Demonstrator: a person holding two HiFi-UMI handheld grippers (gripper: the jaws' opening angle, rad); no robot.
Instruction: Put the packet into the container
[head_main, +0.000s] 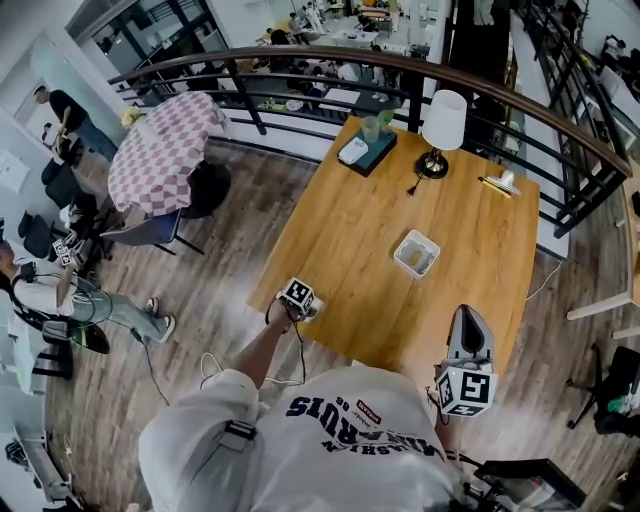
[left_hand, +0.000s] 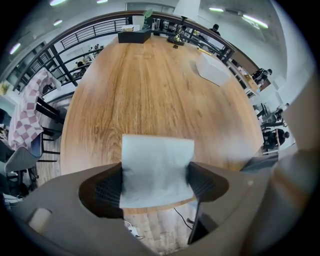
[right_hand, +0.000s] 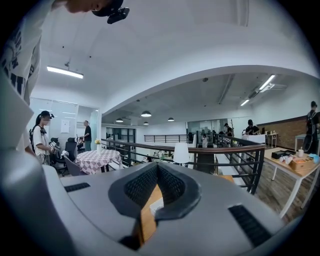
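left claw (left_hand: 156, 184): wide, one pad (left_hand: 107, 187) against each side edge of the packet (left_hand: 156, 162), closed on it
packet: pale, flat, squarish, lying on the wooden surface (left_hand: 150, 85) right at its near edge, floor showing under its lower end
packet print: none visible on the face that shows
right claw (right_hand: 157, 170): jaws together at the tips, nothing between them, touching nothing
container (head_main: 400, 252): small white open tub, mid surface, well apart from the packet and from both claws; far right on the surface in the left gripper view
left hand pose: arm stretched forward in the head view, claw pointing straight down at the near left edge of the surface, marker cube (head_main: 299, 294) on top
right hand pose: claw held about level by the near right end of the surface, aimed out toward the railing (right_hand: 215, 150)
writing: dark lettering on the person's white shirt (head_main: 340, 430), upside down, can't read it for sure
other: white lamp (head_main: 443, 122) at the far end of the surface
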